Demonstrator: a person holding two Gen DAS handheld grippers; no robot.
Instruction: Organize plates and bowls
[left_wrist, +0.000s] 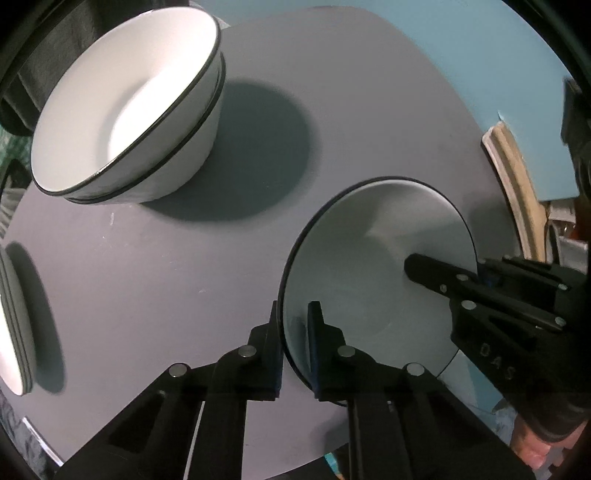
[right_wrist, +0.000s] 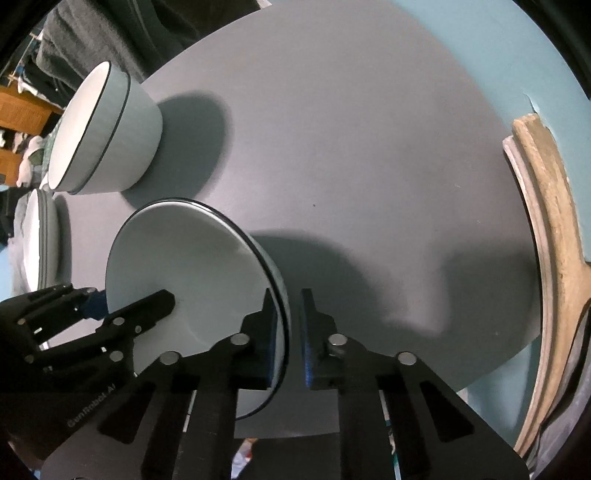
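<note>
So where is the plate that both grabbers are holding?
The plate sits at the near edge of the round grey table, low right in the left wrist view, pinched between the left gripper and right gripper, across from the stacked bowls.

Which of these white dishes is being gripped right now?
The lone bowl nearest the cameras: both hand-held grippers pinch its dark rim from opposite sides. The stacked bowls and the pile at the table's edge stand untouched.

Both views are dim and cool-toned, with light falling from the near left of the tongs, so the stacked bowls (left_wrist: 125, 107) throw a broad, soft-edged shadow (left_wrist: 255, 147) across the grey tabletop (left_wrist: 332, 92) to their right. Only the bowls' white insides are bright; the plate (right_wrist: 192, 266) between the tongs lies in dull shade, without glare. Fisheye distortion bends the tabletop's edge, the corners go black, and the surroundings at the rim are blurred.
</note>
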